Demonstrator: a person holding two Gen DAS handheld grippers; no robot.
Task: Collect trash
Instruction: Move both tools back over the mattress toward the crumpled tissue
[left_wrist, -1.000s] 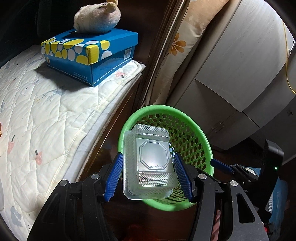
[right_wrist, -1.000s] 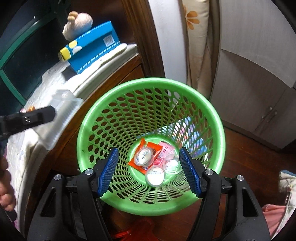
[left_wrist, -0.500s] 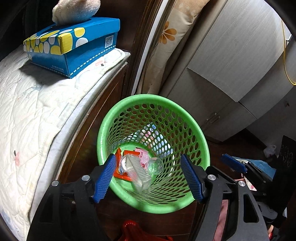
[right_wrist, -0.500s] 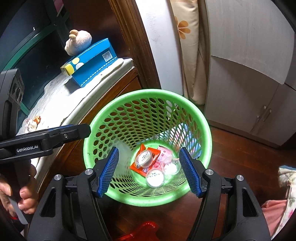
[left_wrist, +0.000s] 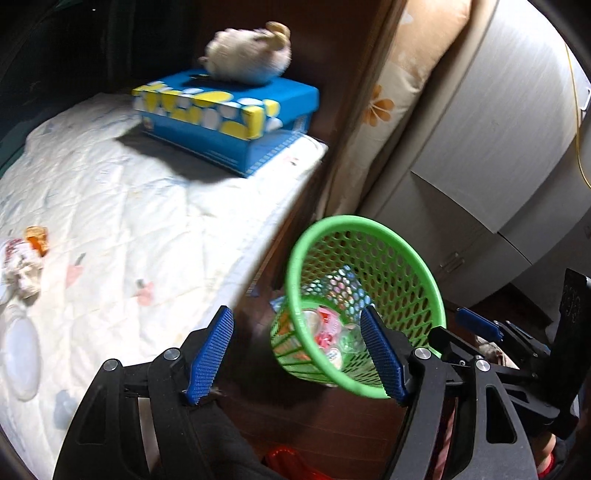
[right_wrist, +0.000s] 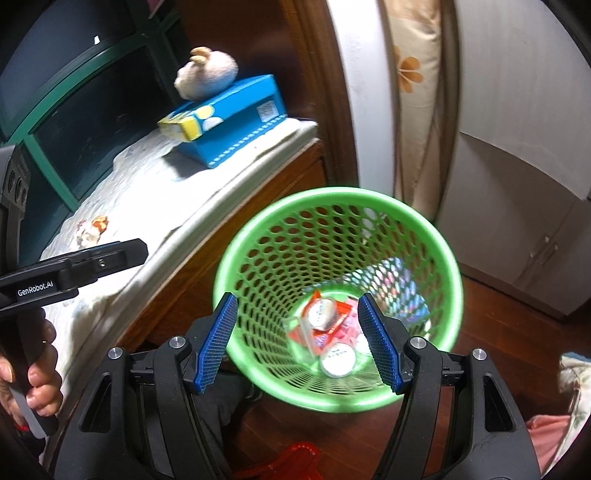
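Green perforated basket (right_wrist: 258, 236) on the floor right of the bed — wrappers and foil-lidded cups (right_wrist: 338, 360) inside. Both grippers, left (left_wrist: 297, 356) and right (right_wrist: 299, 341), gape wide — empty.

Basket (right_wrist: 255, 236): bright green, perforated with rows of round holes. Trash inside (right_wrist: 325, 325): red-orange and pink wrappers, white round lids. Box (left_wrist: 229, 118): blue, with yellow and white oval spots on top and a white dashed line along the lower edge. Plush toy (left_wrist: 247, 61): cream with a tan part. Quilt (left_wrist: 122, 206): white, stitched, with small pink motifs. Fingers (right_wrist: 218, 343): blue ribbed pads on black frames. Curtain (right_wrist: 410, 74): beige with orange flowers. Floor (right_wrist: 498, 325): dark red-brown wood.
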